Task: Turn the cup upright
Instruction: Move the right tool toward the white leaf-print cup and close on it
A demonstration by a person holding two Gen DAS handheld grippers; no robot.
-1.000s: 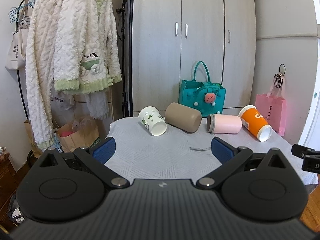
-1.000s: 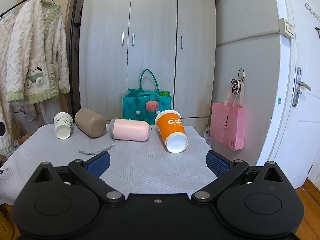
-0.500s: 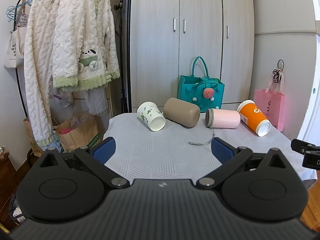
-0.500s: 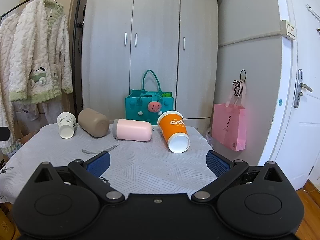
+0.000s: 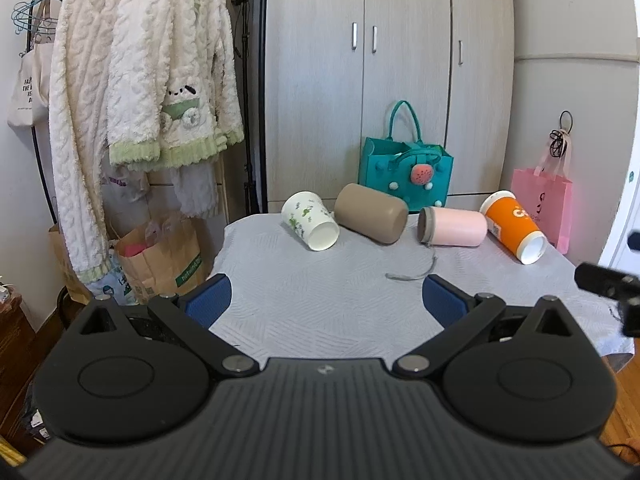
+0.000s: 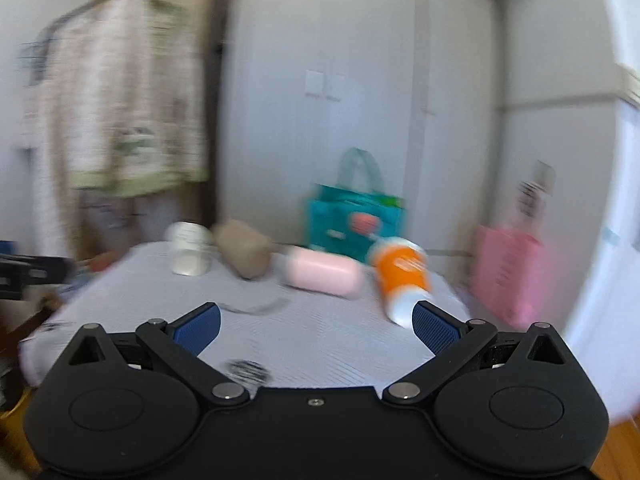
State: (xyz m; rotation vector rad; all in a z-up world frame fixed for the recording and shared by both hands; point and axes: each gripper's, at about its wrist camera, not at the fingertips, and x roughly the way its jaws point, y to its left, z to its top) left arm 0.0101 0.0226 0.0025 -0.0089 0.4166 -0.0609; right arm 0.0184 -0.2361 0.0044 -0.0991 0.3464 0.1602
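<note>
Several cups lie on their sides in a row at the far side of a grey-clothed table (image 5: 320,292): a white cup with green print (image 5: 310,226), a tan cup (image 5: 370,219), a pink cup with a grey lid (image 5: 452,227) and an orange cup (image 5: 514,226). In the blurred right wrist view they are the white cup (image 6: 188,254), tan cup (image 6: 244,252), pink cup (image 6: 324,274) and orange cup (image 6: 402,278). My left gripper (image 5: 326,300) is open and empty, short of the cups. My right gripper (image 6: 316,322) is open and empty, its right finger near the orange cup's mouth.
A teal felt bag (image 5: 406,174) stands behind the cups. A pink bag (image 5: 542,204) hangs at the right. A clothes rack with fleece jackets (image 5: 136,92) and paper bags (image 5: 160,258) stand left of the table. A grey strap (image 5: 416,272) lies on the cloth.
My right gripper has moved quickly forward and swung, so its view is blurred and the orange cup is closer. My left gripper has shifted slightly. No cup has moved.
</note>
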